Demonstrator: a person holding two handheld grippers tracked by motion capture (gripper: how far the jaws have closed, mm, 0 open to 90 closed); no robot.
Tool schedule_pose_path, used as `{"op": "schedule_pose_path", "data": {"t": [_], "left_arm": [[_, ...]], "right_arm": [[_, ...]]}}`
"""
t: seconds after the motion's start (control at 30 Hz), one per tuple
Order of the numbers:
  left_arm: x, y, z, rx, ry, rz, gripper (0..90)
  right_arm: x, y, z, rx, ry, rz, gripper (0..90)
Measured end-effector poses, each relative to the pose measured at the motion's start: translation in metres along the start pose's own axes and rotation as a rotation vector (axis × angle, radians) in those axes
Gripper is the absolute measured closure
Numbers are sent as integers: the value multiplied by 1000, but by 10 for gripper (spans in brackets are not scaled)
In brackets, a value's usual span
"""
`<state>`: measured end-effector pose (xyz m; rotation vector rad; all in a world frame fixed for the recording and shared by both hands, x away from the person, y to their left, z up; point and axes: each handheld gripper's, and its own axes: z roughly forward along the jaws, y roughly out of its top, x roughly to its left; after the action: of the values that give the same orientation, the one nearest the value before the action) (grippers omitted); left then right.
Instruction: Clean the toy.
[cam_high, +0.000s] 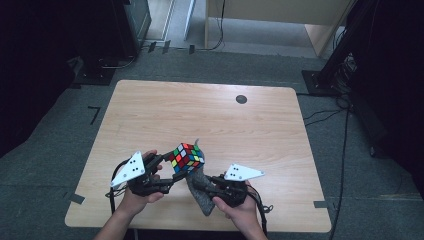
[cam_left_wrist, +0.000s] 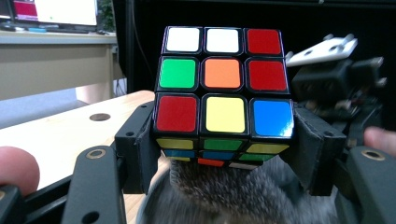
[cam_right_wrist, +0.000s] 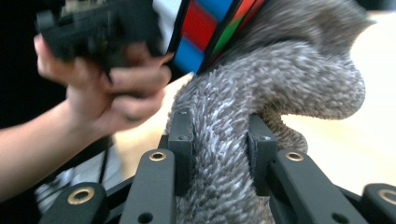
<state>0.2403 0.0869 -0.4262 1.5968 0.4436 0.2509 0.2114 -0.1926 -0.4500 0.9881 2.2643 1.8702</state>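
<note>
Left gripper view shows the left gripper (cam_left_wrist: 223, 144) clamped on the bottom layer of a Rubik's cube (cam_left_wrist: 223, 86), one black jaw pressed against each side, with the cube held up off the table (cam_left_wrist: 60, 135). The face toward the camera is scrambled: white, white, red on top, green, orange, red in the middle, red, yellow, blue on the bottom. Right under the cube there's a fuzzy grey cloth (cam_left_wrist: 229, 191) brushing its underside.

In the right gripper view, the right gripper (cam_right_wrist: 219, 149) is pinching that grey cloth (cam_right_wrist: 261, 102), jaws squeezed in on a bunched fold. The cloth arches up and over to touch the cube's lower edge (cam_right_wrist: 205, 28). The picture is blurry, so I can't say exactly which face it's touching.

From the high view it all sits near the front edge of the table (cam_high: 150, 110): left gripper (cam_high: 167, 172) on the cube (cam_high: 186, 158), right gripper (cam_high: 197, 184) just beside it with the cloth (cam_high: 200, 195) hanging down to the tabletop.

My read is that this is the wiping step, cube held steady and cloth rubbed on its bottom. The next move probably needs the cloth dragged across that face with the left grip kept firm so the cube doesn't twist or pop out, then maybe turning the cube to a fresh side.
</note>
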Motion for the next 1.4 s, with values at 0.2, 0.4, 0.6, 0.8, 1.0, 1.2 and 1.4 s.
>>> {"op": "schedule_pose_path", "data": {"t": [0.2,0.4,0.6,0.8,1.0,1.2,1.4], "left_arm": [[-1,-3,4,18,3,5,345],[0,-1,2,-5,-14,-25,344],[6,-1,-3,-7,16,-28,344],[4,-1,-2,-5,15,-24,344],[3,-3,3,-29,-14,-87,344],[4,-5,5,-36,5,-136,344],[-2,-4,9,-22,-9,-106,344]], "right_arm": [[-4,8,-24,-161,-78,33,703],[4,-3,7,2,79,39,690],[13,2,1,-26,10,-44,691],[7,1,-9,-127,-84,9,692],[22,-6,11,-63,-21,-7,687],[27,-7,16,-97,44,32,690],[34,-8,21,-77,-22,-44,693]]}}
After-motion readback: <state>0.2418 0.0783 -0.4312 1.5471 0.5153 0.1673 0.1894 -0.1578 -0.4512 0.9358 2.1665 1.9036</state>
